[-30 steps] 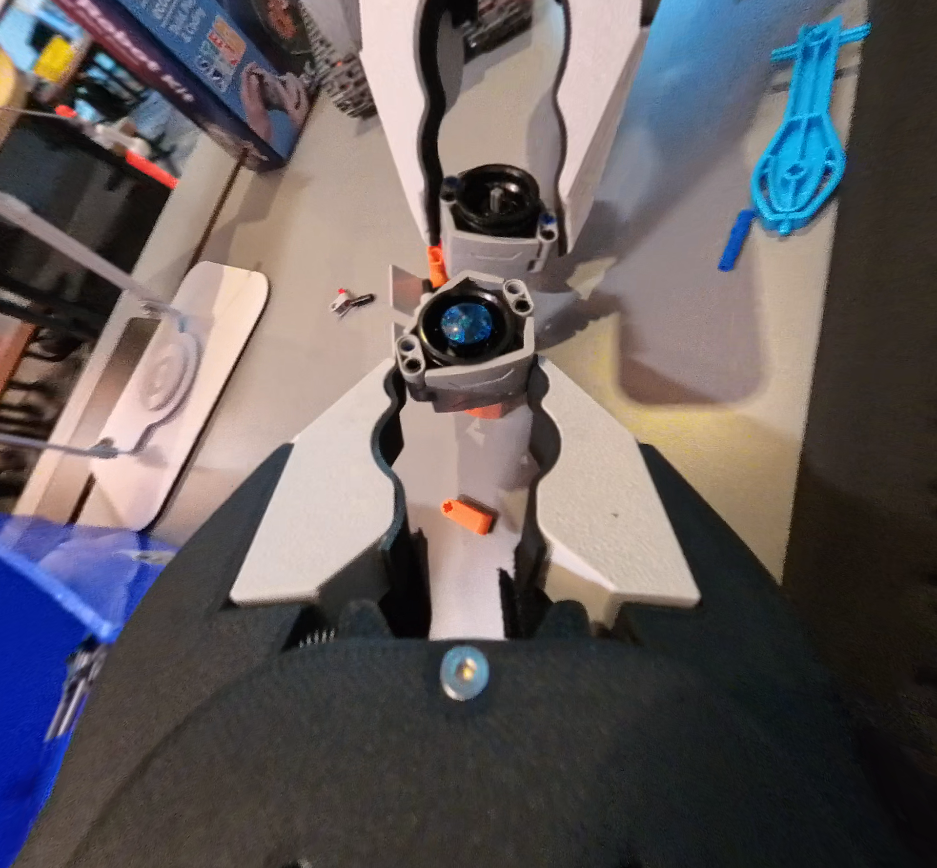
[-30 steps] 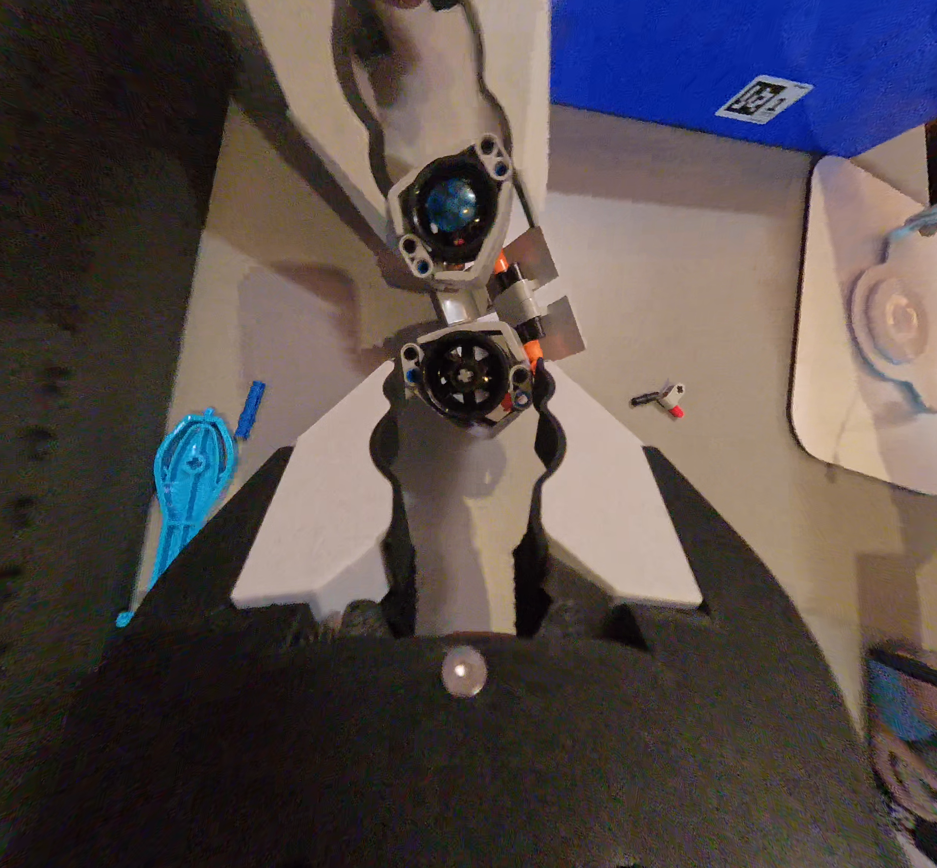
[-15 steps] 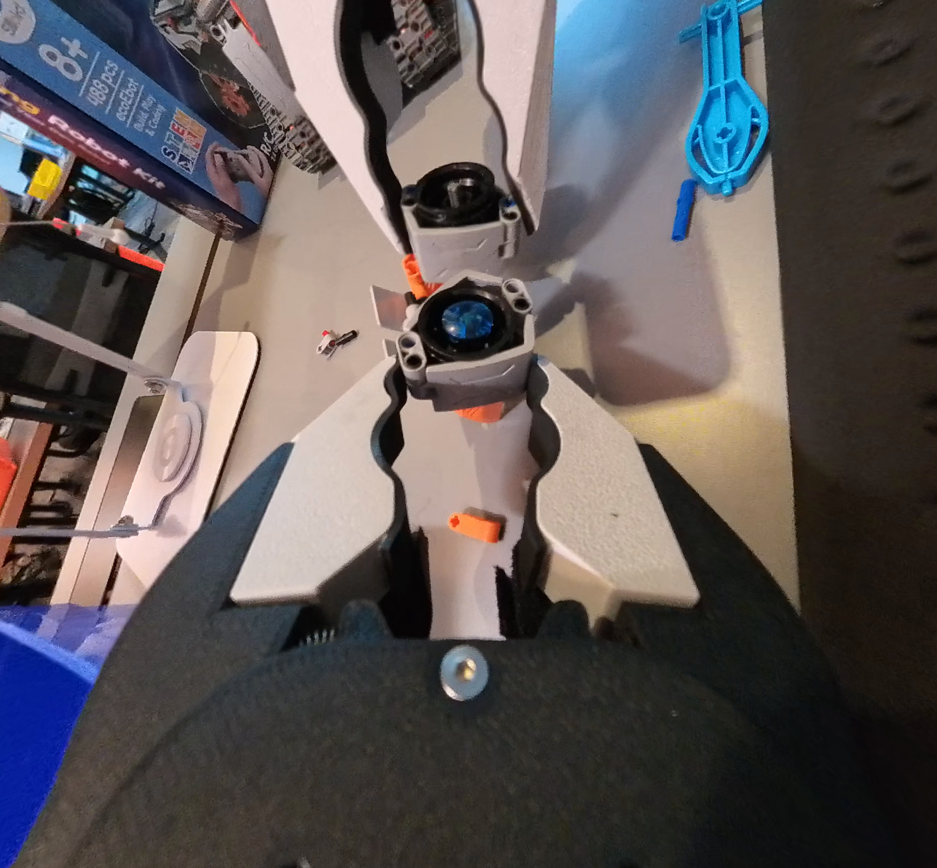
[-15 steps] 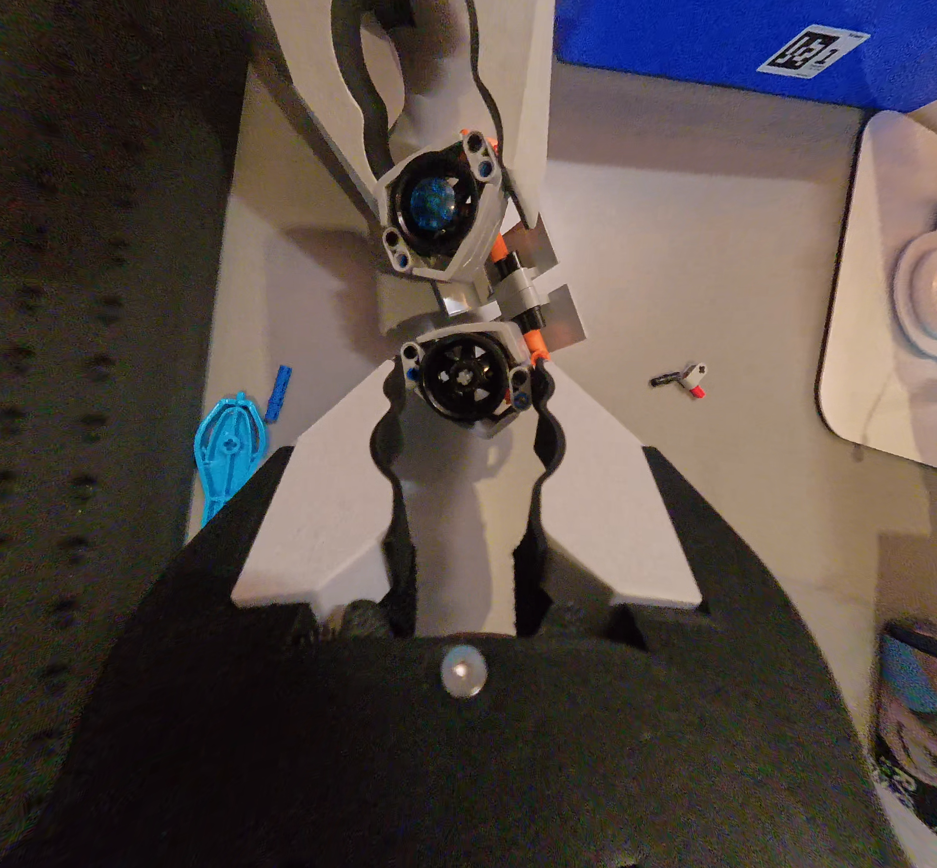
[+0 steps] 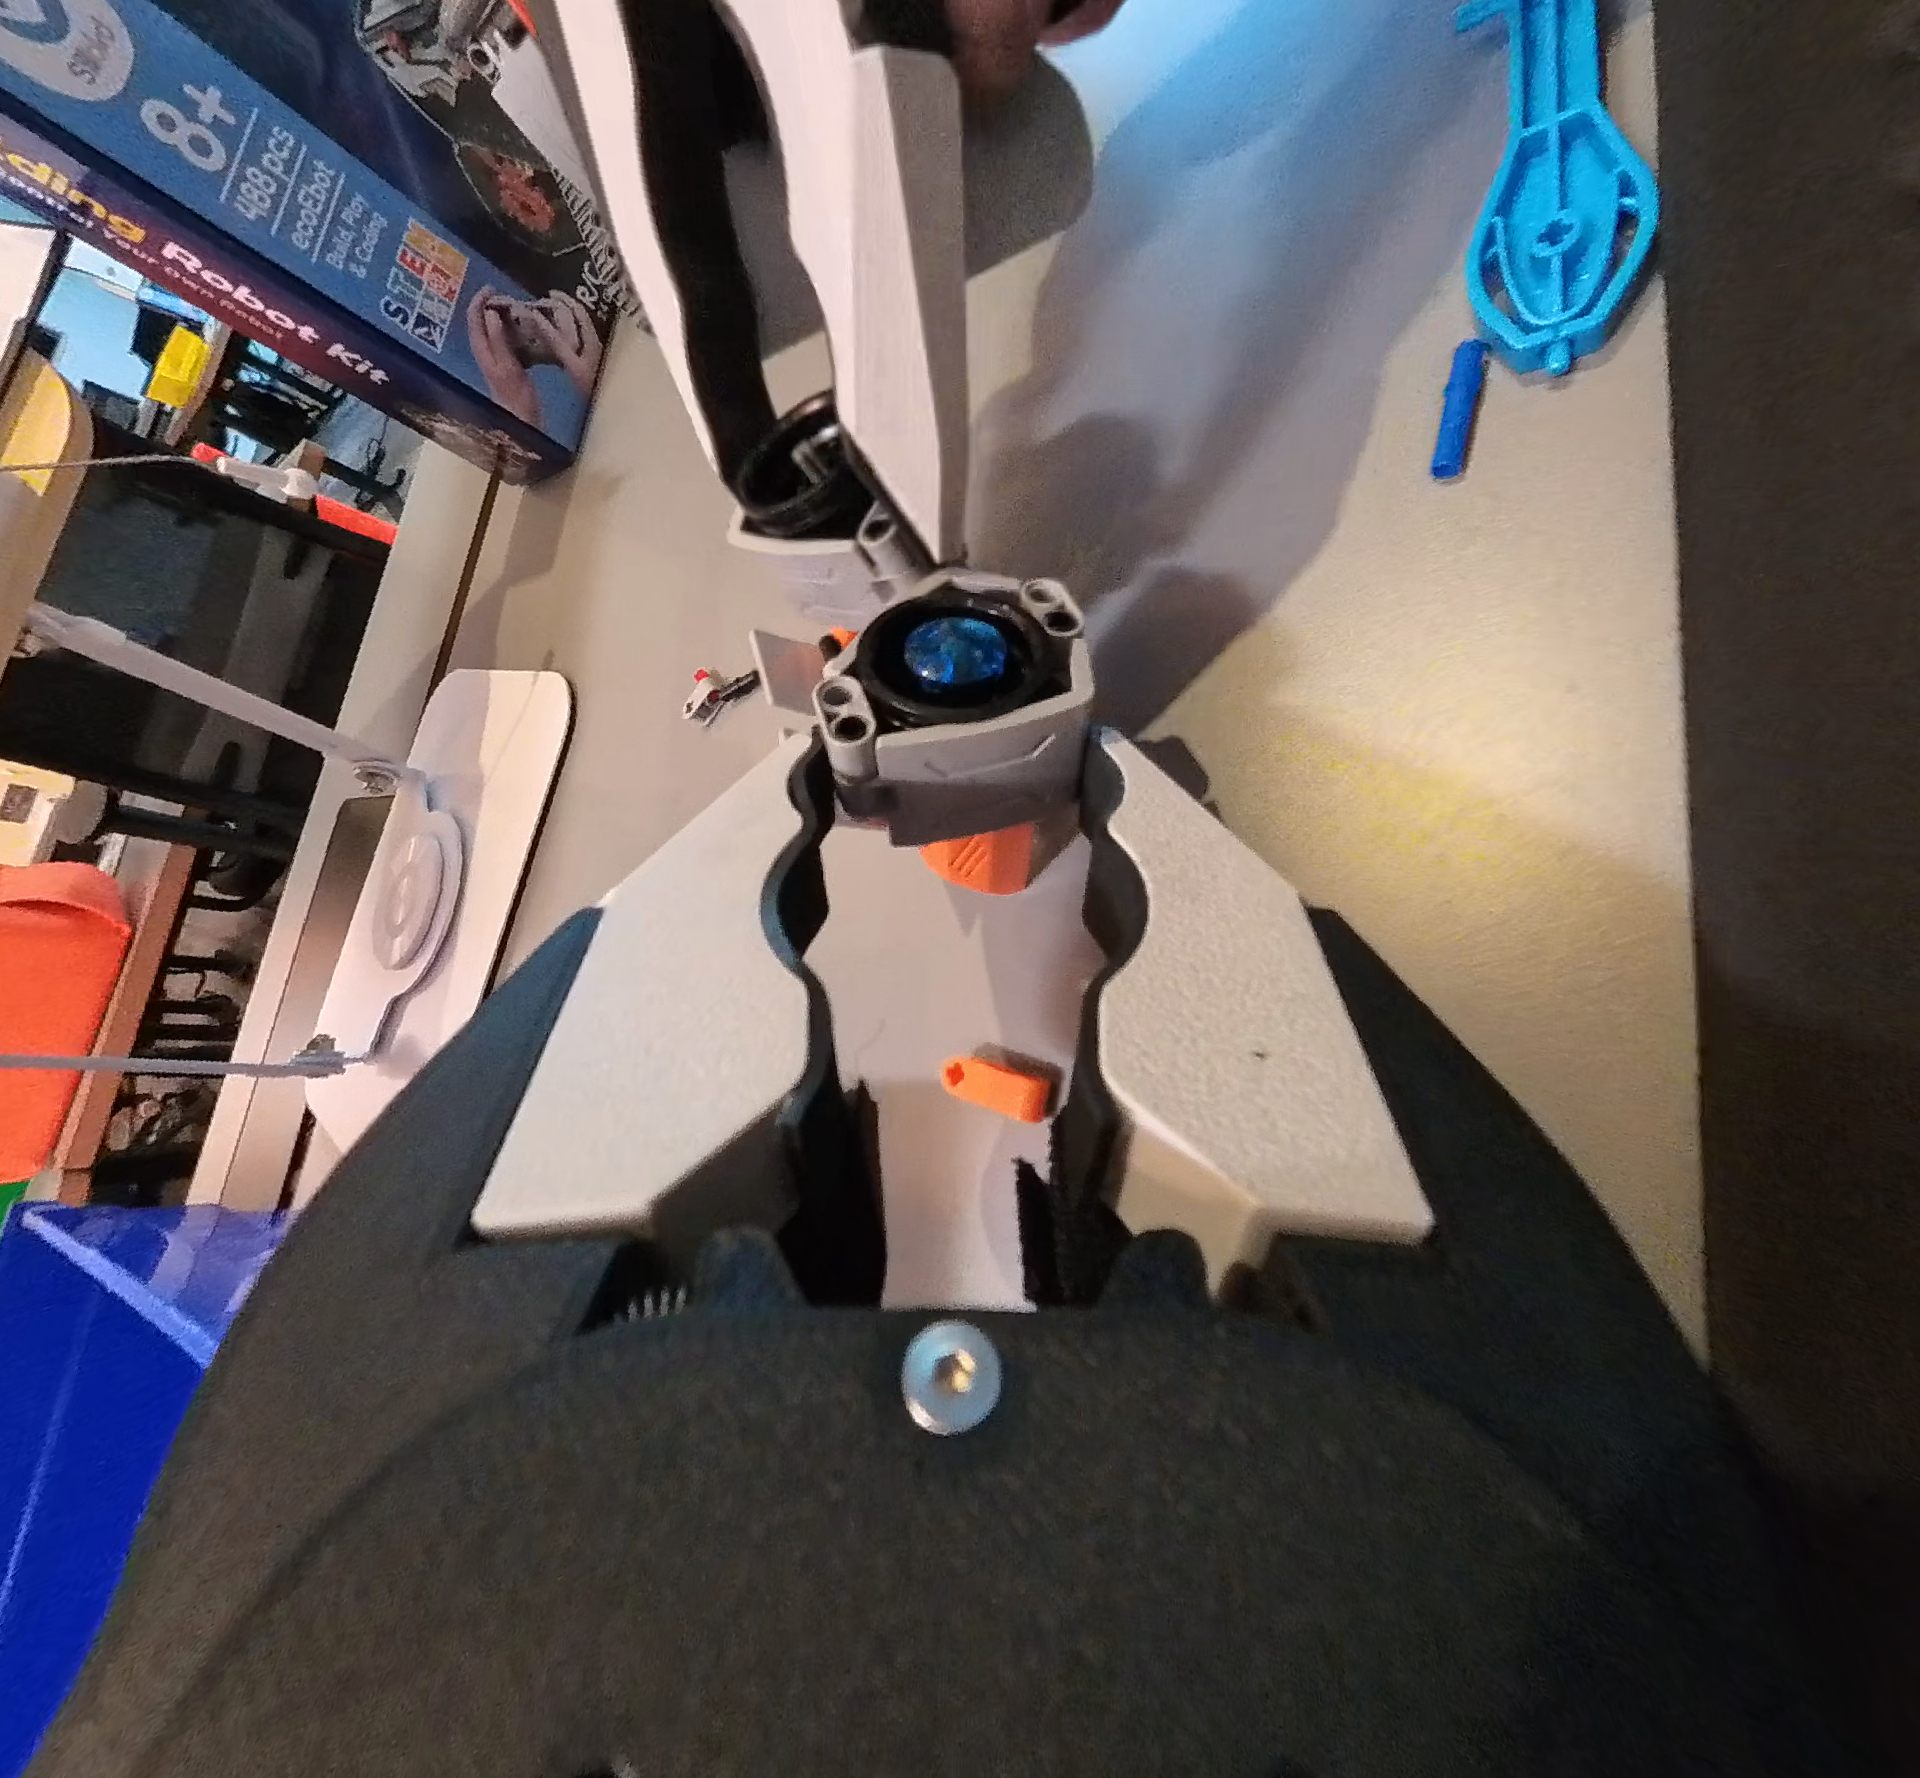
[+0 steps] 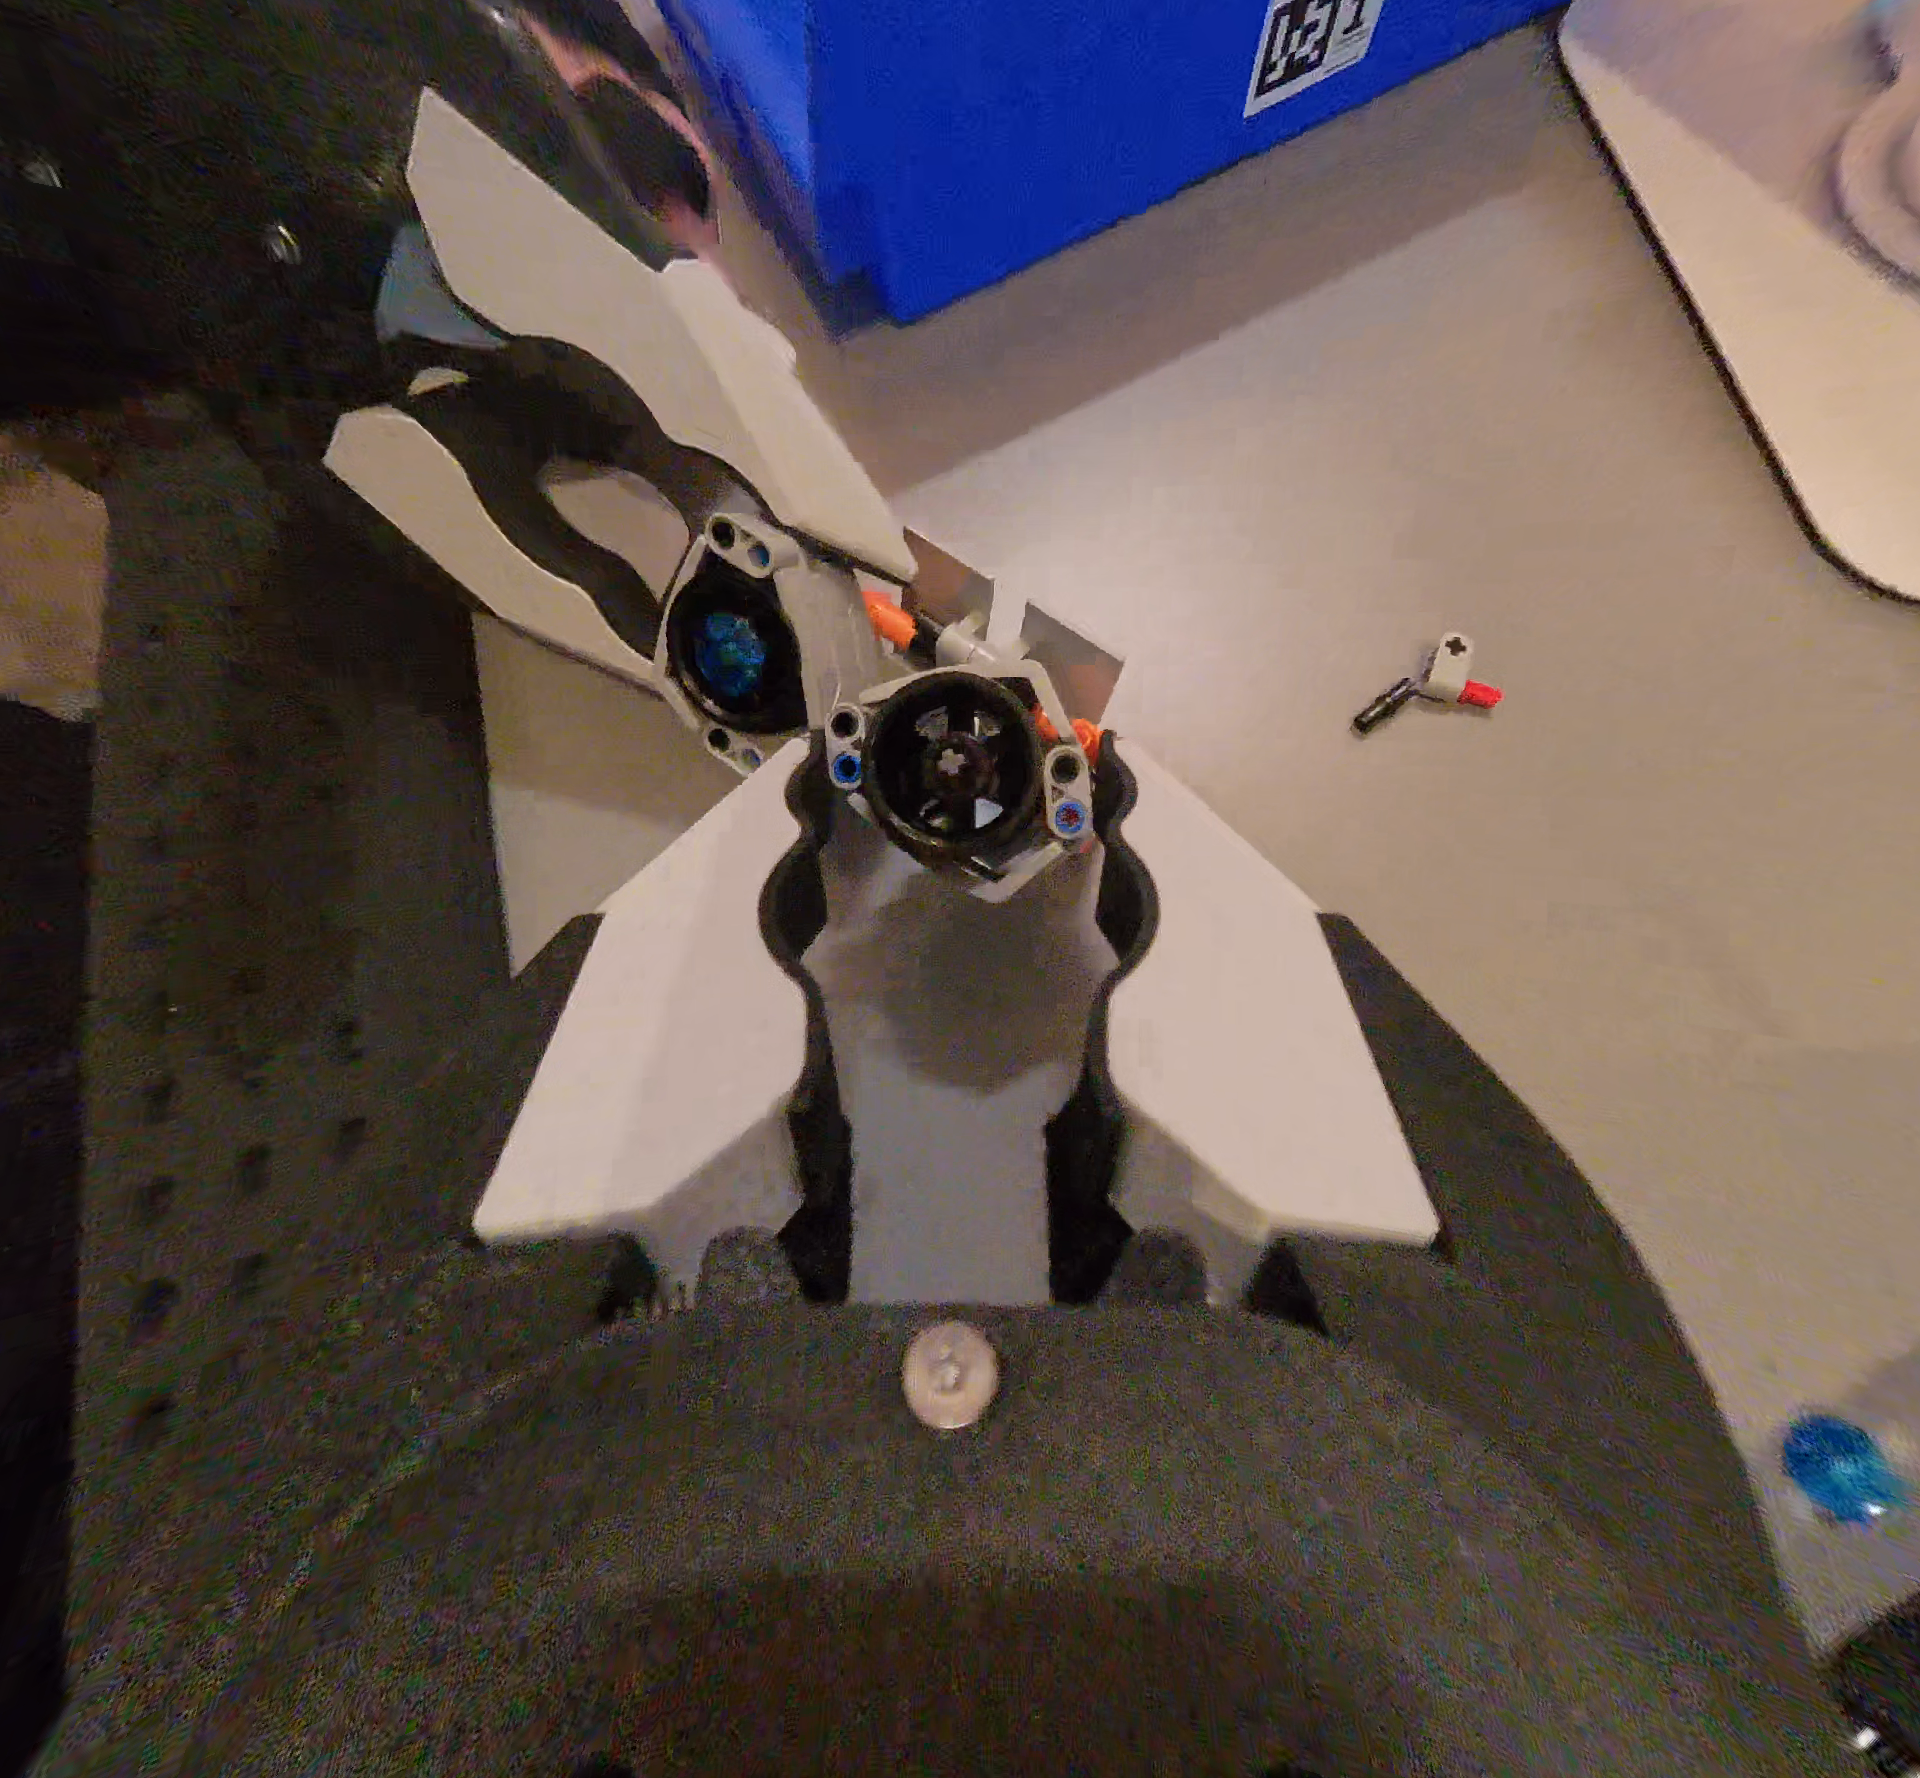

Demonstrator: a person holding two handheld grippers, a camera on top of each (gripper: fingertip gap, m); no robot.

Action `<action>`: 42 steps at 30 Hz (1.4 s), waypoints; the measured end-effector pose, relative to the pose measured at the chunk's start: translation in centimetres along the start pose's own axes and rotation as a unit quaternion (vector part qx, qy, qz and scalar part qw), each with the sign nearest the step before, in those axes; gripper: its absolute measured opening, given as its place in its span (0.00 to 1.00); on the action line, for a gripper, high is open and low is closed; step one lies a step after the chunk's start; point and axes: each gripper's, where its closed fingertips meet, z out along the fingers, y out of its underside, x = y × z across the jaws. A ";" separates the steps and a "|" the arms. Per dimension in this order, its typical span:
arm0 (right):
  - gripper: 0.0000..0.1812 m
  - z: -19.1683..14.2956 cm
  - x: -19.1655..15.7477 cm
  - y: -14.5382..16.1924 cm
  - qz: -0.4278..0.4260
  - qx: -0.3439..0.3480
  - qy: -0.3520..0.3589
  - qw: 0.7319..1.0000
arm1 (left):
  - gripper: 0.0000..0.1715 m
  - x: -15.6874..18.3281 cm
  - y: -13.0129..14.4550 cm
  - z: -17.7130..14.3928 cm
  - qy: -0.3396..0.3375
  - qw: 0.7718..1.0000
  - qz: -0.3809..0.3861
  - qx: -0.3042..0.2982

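My left gripper [image 5: 956,778] is shut on a grey motor-like housing with a blue lens [image 5: 951,679], held at the fingertips. An orange tab [image 5: 982,861] sticks out under it. My right gripper [image 6: 961,778] is shut on a second grey housing with a black spoked hub [image 6: 956,772]. A short grey and orange linkage with silver plates [image 6: 971,622] sits between the two housings. The two housings sit side by side at an angle above the table. In the left wrist view the right gripper [image 5: 831,502] reaches in from the top. In the right wrist view the left gripper [image 6: 717,585] reaches in from the upper left.
On the grey table lie an orange peg [image 5: 997,1084], a small grey, red and black connector [image 6: 1429,684], a cyan plastic tool [image 5: 1558,201] and a blue pin [image 5: 1455,409]. A blue bin [image 6: 1039,66], a kit box [image 5: 260,170], a white base plate [image 5: 457,855] and a dark perforated panel [image 6: 260,897] surround them.
The grippers have swung from facing head-on to an angle. The blue-lens housing now sits beside the spoked one instead of beyond it. Both grips are unchanged.
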 end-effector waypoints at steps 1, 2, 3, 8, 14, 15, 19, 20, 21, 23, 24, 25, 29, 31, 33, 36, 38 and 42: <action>0.27 0.0 -0.1 0.2 -0.003 -0.005 -0.011 1.000 | 0.26 0.0 0.0 0.0 0.003 1.000 -0.003 0.002; 0.27 -0.2 -0.3 0.2 -0.020 -0.007 -0.021 1.000 | 0.27 0.0 0.0 -0.1 0.006 1.000 -0.004 0.003; 0.29 -0.4 -0.8 0.0 -0.048 -0.002 -0.032 0.998 | 0.27 0.0 0.1 -0.1 0.010 1.000 -0.003 0.005; 0.36 -1.2 -0.5 1.0 -0.293 -0.069 0.033 0.953 | 0.26 0.4 -0.2 -0.3 0.036 0.999 -0.001 0.018; 0.23 -0.1 -1.2 1.6 -0.294 -0.101 -0.016 0.950 | 0.27 1.1 -0.9 -0.2 0.057 0.998 0.018 0.022; 0.23 -0.1 -1.0 1.5 -0.271 -0.095 -0.014 0.958 | 0.27 1.0 -0.8 -0.2 0.055 0.998 0.015 0.021; 0.22 -0.2 0.4 0.8 -0.133 -0.064 0.033 0.989 | 0.27 0.3 -0.4 0.1 0.032 0.999 -0.005 0.010; 0.23 0.0 0.6 0.5 -0.084 -0.033 0.045 0.995 | 0.27 0.2 -0.4 0.2 0.028 1.000 -0.008 0.010; 0.22 0.3 0.6 0.4 -0.039 -0.003 0.048 0.998 | 0.26 0.1 -0.4 0.2 0.028 0.999 -0.013 0.011; 0.23 0.7 0.4 0.5 0.015 0.039 0.042 0.998 | 0.26 0.2 -0.4 0.2 0.028 0.999 -0.020 0.016; 0.23 0.6 0.2 0.5 0.026 0.038 0.030 0.998 | 0.26 0.3 -0.4 0.1 0.030 0.999 -0.017 0.019; 0.24 0.3 0.0 0.5 0.018 0.032 0.014 0.999 | 0.26 0.3 -0.4 0.1 0.031 0.999 -0.012 0.019; 0.35 -1.5 -0.8 0.3 -0.115 -0.020 -0.027 0.993 | 0.26 0.4 -0.4 -0.1 0.045 0.999 -0.002 0.023; 0.36 -1.4 -0.5 0.4 -0.216 -0.043 -0.020 0.975 | 0.26 0.6 -0.7 -0.1 0.052 0.998 0.005 0.026; 0.36 -0.5 -0.8 1.6 -0.243 -0.084 -0.047 0.965 | 0.27 0.7 -0.7 -0.1 0.050 0.998 0.014 0.023; 0.25 0.3 -0.1 2.0 -0.240 -0.099 -0.043 0.965 | 0.27 0.7 -0.6 0.0 0.046 0.999 0.016 0.019; 0.25 0.2 0.1 1.8 -0.209 -0.091 -0.031 0.973 | 0.26 0.4 -0.5 0.0 0.039 0.999 0.013 0.015; 0.25 0.1 1.2 1.5 -0.101 -0.060 0.025 0.993 | 0.26 -0.2 -0.2 0.5 0.020 1.000 -0.003 0.006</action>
